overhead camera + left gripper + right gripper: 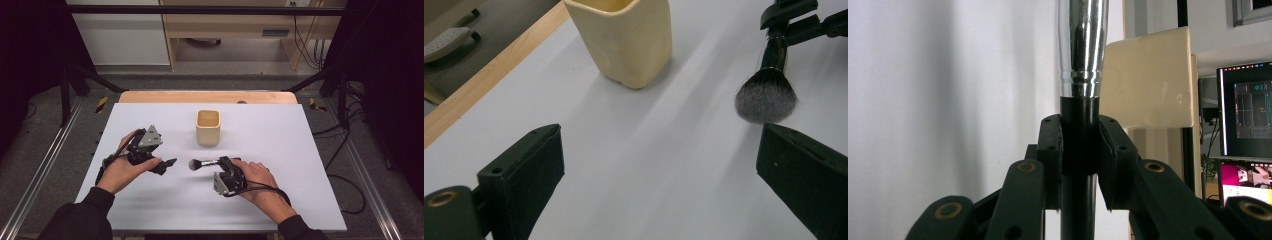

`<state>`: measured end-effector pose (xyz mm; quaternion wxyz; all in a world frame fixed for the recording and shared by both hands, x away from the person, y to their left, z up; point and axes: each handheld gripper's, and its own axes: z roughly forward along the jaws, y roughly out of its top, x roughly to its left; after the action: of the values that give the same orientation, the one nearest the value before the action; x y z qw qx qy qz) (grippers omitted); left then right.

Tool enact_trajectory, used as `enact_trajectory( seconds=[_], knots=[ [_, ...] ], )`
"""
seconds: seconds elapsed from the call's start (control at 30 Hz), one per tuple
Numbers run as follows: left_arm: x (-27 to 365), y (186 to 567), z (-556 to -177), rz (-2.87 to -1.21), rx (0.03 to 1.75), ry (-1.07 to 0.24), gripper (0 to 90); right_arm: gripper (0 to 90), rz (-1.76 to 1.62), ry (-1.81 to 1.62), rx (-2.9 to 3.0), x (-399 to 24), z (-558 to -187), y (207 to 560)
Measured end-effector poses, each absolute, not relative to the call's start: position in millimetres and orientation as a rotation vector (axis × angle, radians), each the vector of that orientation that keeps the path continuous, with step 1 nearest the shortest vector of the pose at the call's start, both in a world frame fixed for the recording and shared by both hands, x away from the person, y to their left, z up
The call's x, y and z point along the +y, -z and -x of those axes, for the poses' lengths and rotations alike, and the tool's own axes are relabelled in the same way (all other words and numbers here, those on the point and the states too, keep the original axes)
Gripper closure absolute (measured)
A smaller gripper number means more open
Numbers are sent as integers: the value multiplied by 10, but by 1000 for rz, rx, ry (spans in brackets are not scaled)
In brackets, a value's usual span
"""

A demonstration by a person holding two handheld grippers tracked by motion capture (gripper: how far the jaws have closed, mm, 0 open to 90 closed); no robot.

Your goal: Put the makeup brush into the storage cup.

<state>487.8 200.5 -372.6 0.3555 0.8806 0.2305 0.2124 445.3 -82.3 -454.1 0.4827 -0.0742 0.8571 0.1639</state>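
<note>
The right tongs [223, 161], just below frame centre, pinch the black handle of a makeup brush [200, 163], its bristles pointing left. The left tongs [169, 162] at lower left are spread wide, holding nothing. In the right gripper view the bristles are cut off at the top edge. A cream cup [208, 127] stands upright on the counter [280, 150] above the brush.

One pale cream, square-mouthed plastic cup [208, 128] stands on the single white tabletop [280, 145]. There is one make-up brush with a black handle, silver ferrule and dark fluffy bristles [202, 163]. Two black hand-held tongs are in the scene, the left tongs [169, 163] and the right tongs [222, 161], one in each of the person's two hands. At the room's far right stand two lit computer screens [1245, 107].
</note>
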Motion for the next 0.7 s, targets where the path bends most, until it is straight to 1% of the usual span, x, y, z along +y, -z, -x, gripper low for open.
enact_trajectory(
  seconds=[0.37, 0.7],
  knots=[
    [2099, 3797, -4813, -2212, 621, -549, 44, 744, 152, -440, 2079, -882, -4480, 4498],
    [2213, 3831, -4743, -2146, 638, -568, 41, 745, 54, -516, 2060, -927, -4499, 4441]
  ],
)
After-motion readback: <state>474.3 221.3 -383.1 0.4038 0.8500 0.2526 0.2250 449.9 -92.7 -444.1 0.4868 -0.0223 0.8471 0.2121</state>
